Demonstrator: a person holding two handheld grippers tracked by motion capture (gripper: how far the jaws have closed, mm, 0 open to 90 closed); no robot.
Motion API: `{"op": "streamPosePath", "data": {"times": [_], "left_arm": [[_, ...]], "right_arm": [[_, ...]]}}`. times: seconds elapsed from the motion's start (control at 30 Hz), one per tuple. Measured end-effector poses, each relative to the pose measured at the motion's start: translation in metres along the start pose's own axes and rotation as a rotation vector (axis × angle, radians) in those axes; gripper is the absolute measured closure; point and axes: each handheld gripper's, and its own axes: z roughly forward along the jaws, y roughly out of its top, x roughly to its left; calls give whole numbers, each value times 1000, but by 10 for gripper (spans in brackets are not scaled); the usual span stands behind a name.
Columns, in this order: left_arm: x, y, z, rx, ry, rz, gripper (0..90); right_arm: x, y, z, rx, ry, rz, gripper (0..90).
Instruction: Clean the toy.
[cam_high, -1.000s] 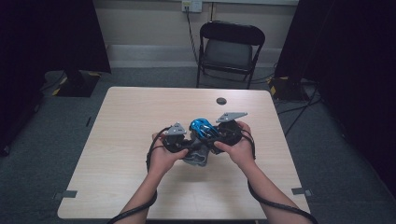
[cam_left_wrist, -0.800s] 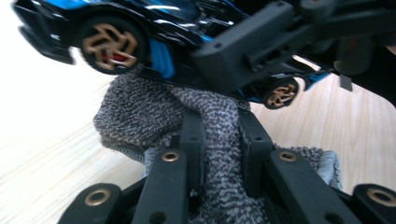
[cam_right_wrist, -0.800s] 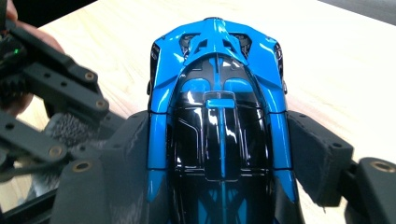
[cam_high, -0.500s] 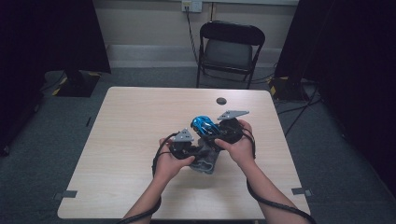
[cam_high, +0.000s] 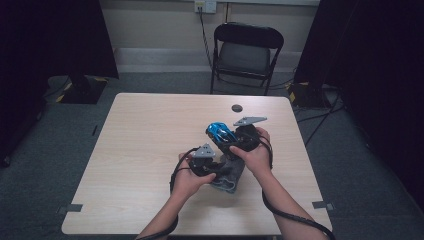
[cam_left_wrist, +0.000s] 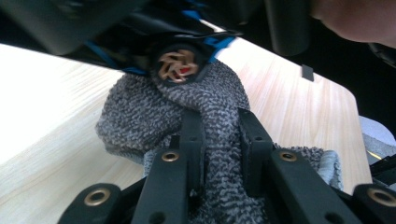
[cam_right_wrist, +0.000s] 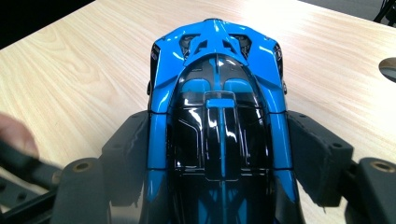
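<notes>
Toy car: a blue and black toy car (cam_right_wrist: 217, 126) sits between the pads of the right tongs (cam_right_wrist: 219, 154), nose pointing toward 12 o'clock in the right gripper view; the two pads press its flanks at 9 and 3 o'clock. In the high view the toy car (cam_high: 219, 132) is held above the counter (cam_high: 145, 145), at about 10 o'clock from the right hand (cam_high: 252, 150).
Right tongs: gripping the toy car, the jaws standing wide around its body.
Cloth: a grey knitted cloth (cam_left_wrist: 205, 121) runs up between the jaws of the left tongs (cam_left_wrist: 219, 140) toward 12 o'clock, where it meets the underside of the toy car (cam_left_wrist: 187, 51) by a wheel. In the high view the cloth (cam_high: 231, 177) hangs below both hands, at about 3 o'clock from the left hand (cam_high: 192, 180) and touching the counter.
Left tongs: closed on the cloth, with a bunched strip pinched between the two pads; in the high view the left tongs (cam_high: 212, 167) lie at 7 o'clock from the toy car, just beside it.
Other things: a small dark disc (cam_high: 237, 108) lies on the counter at 12 o'clock from the toy car, well apart; a folding chair (cam_high: 247, 52) stands beyond the counter's far edge.
</notes>
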Motion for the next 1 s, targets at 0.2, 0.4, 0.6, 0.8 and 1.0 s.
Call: {"op": "streamPosePath", "data": {"times": [0.2, 0.4, 0.6, 0.8, 1.0], "left_arm": [[-9, -2, 4, 5, -38, 16, 751], [-15, -7, 5, 31, -55, 38, 751], [-16, -13, -1, 43, -47, 38, 750], [-12, -18, -12, 51, -22, 36, 750], [-4, -21, -27, 61, 11, 34, 748]], "right_arm": [[-2, 5, 6, 2, -5, -4, 282], [-3, 9, 11, 6, -7, -1, 281], [-5, 13, 15, 11, -4, -13, 281], [-11, 15, 15, 11, -14, -13, 281], [-20, 10, 11, 13, -34, 0, 281]]}}
